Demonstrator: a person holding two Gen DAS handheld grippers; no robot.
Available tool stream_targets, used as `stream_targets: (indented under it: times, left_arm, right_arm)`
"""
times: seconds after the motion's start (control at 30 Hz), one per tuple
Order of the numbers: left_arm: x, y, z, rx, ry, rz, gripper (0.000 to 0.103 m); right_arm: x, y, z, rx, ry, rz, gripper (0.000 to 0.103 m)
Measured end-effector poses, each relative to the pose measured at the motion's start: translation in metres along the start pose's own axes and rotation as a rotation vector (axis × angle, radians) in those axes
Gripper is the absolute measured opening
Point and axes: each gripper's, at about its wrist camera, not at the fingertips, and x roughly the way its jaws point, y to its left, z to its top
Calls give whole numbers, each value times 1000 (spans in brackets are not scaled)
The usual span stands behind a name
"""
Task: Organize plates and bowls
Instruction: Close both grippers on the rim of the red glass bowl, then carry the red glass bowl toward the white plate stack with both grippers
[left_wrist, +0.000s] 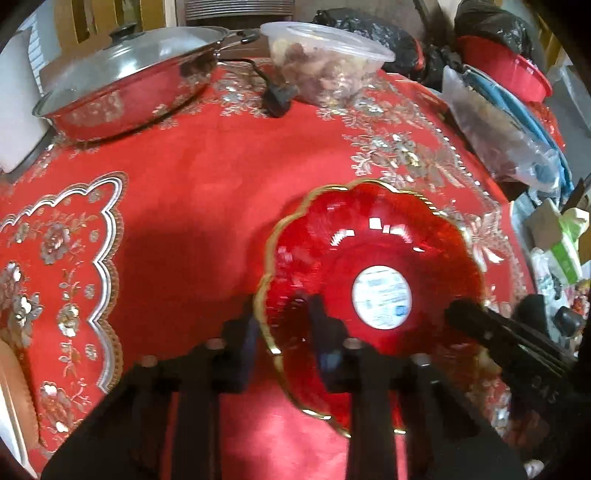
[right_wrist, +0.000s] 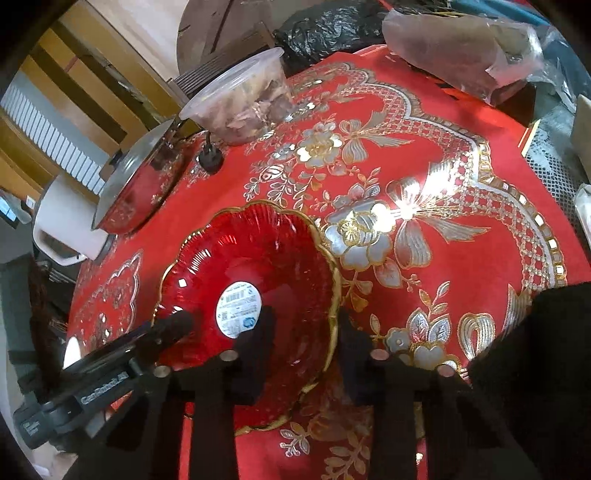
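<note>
Your left gripper (left_wrist: 284, 325) straddles the near-left rim of the red glass bowl (left_wrist: 373, 258), one finger outside the gold scalloped edge and one inside, and appears clenched on that rim. Your right gripper (right_wrist: 306, 332) does the same on the opposite rim of the bowl (right_wrist: 258, 251), one finger inside near the round white label (right_wrist: 239, 309) and the other outside, apparently grasping the wall between them. The bowl sits upright on the red patterned worktop (left_wrist: 207, 155), well apart from the lidded steel pan (left_wrist: 129, 85) and the clear plastic container (left_wrist: 325, 62).
</note>
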Motion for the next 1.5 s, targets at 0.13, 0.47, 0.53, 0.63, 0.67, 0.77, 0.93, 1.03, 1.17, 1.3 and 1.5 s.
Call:
stream_targets:
  times: [0.13, 0.47, 0.53, 0.63, 0.67, 0.77, 0.93, 1.03, 1.17, 1.3, 1.5]
  left_arm:
    - [-6, 6, -4, -1, -1, -32, 16]
    - [-36, 15, -22, 2, -51, -25, 15]
    - [-45, 20, -25, -6, -66, -26, 16]
    - [-56, 25, -28, -7, -81, -24, 16]
    - [-59, 27, -30, -8, -84, -25, 15]
    - [-74, 38, -34, -18, -99, -28, 15]
    - [-104, 61, -42, -37, -133, -8, 16]
    - [-120, 78, -49, -59, -151, 1, 16]
    - [-141, 107, -61, -90, -176, 20, 16]
    - [-163, 140, -72, -125, -207, 47, 16]
    - [-189, 187, -88, -176, -245, 100, 16]
  right_arm:
    - [-1, 7, -5, -49, 6, -22, 24]
    - [-18, 18, -18, -93, -24, -46, 25]
    - [-24, 27, -22, -121, -30, -58, 25]
    - [-34, 42, -27, -161, -45, -76, 26]
    - [-38, 45, -28, -171, -50, -77, 26]
    - [-45, 55, -31, -187, -51, -72, 27]
    - [-60, 81, -41, -225, -66, -53, 27]
    - [-67, 103, -46, -261, -75, -47, 27]
    - [-72, 132, -55, -301, -83, -25, 27]
    - [-74, 168, -67, -350, -90, 7, 28]
    - [-73, 222, -82, -425, -91, 54, 28]
